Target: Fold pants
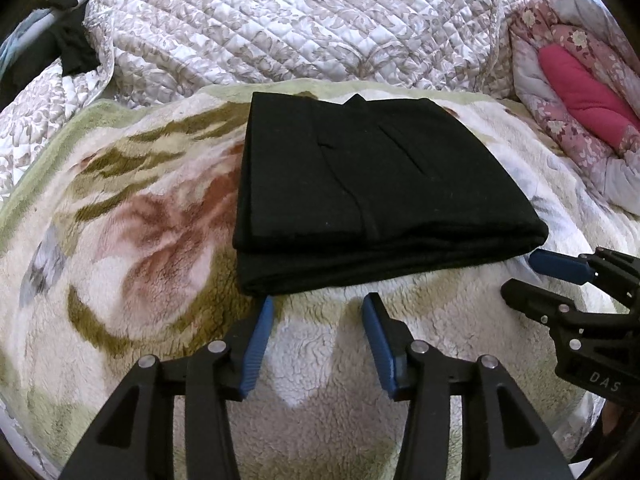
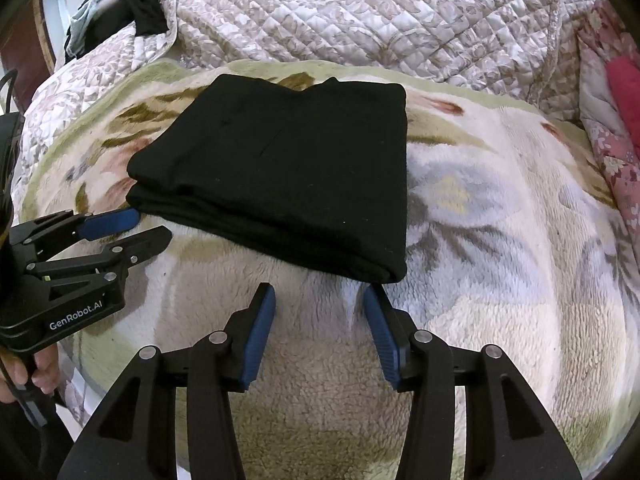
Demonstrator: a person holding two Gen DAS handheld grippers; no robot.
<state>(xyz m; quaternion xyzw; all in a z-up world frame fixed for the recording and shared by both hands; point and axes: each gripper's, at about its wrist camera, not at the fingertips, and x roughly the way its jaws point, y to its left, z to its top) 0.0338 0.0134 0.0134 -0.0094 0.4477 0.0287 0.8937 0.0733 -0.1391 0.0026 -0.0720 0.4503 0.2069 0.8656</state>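
Black pants (image 1: 360,192) lie folded into a thick, squarish stack on the fleecy floral blanket (image 1: 132,216) in front of you, the layered edges facing your two tools. Your left gripper (image 1: 318,312) sits low over the blanket just short of the stack's near edge, its blue pads (image 1: 256,348) spread apart with only fleece between them, not touching the fabric. From your right wrist view the same stack (image 2: 280,168) rests a little left of centre, its near right corner just ahead of your right gripper (image 2: 320,300), whose blue pads (image 2: 260,336) are likewise spread and hold nothing. Each tool shows in the other's view: your right gripper (image 1: 524,276) comes in from the side beside the stack's right corner, and your left gripper (image 2: 154,224) points at the stack's left corner, with your left hand (image 2: 24,372) wrapped round its handle. Behind the blanket a quilted cream bedspread (image 1: 280,20) is bunched up, and a pink floral quilt (image 1: 576,92) lies off to the right.
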